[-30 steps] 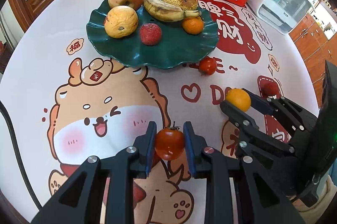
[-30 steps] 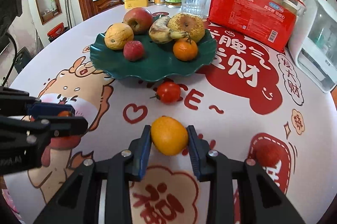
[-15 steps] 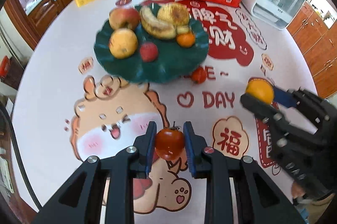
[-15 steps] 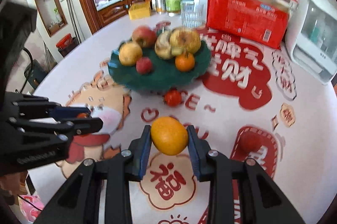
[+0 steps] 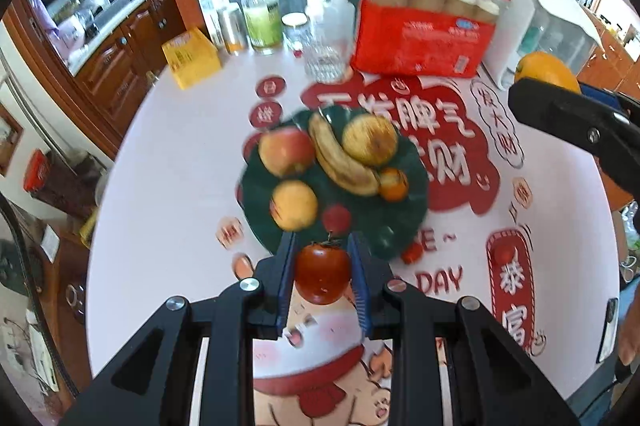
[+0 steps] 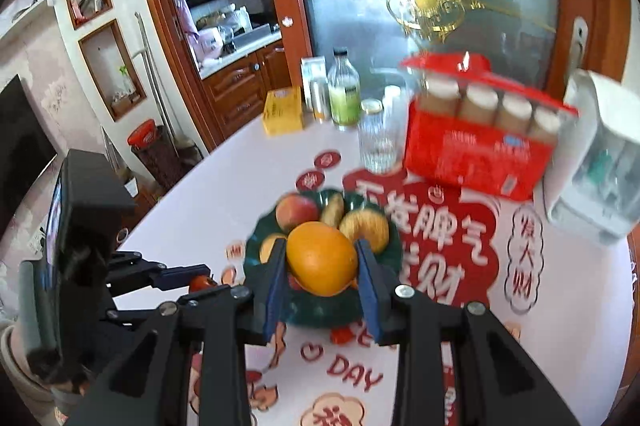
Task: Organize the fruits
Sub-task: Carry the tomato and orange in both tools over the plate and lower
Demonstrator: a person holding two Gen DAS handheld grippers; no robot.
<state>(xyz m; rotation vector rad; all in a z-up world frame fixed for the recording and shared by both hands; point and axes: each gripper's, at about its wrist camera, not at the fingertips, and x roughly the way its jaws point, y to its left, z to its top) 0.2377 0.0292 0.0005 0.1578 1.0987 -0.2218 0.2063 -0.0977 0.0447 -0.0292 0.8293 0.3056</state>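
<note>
My left gripper (image 5: 322, 278) is shut on a red tomato (image 5: 322, 274) and held high above the table, in front of the green plate (image 5: 400, 222). On the plate lie an apple (image 5: 286, 152), a banana (image 5: 340, 162), a tangerine (image 5: 394, 182) and other fruit. My right gripper (image 6: 322, 266) is shut on an orange (image 6: 322, 258), also raised, with the green plate (image 6: 320, 314) below and beyond it. A small tomato (image 5: 412, 252) lies on the cloth by the plate's near rim. A small red fruit (image 5: 504, 254) sits further right.
Behind the plate stand a drinking glass (image 5: 324, 60), a red pack of paper cups (image 5: 424, 38), a white appliance (image 5: 548, 26), a yellow box (image 5: 192, 58) and bottles (image 5: 262, 14). The round table drops off to the left towards wooden cabinets.
Both grippers have risen well above the table, each keeping its fruit. The plate now looks smaller and lies further below them.
</note>
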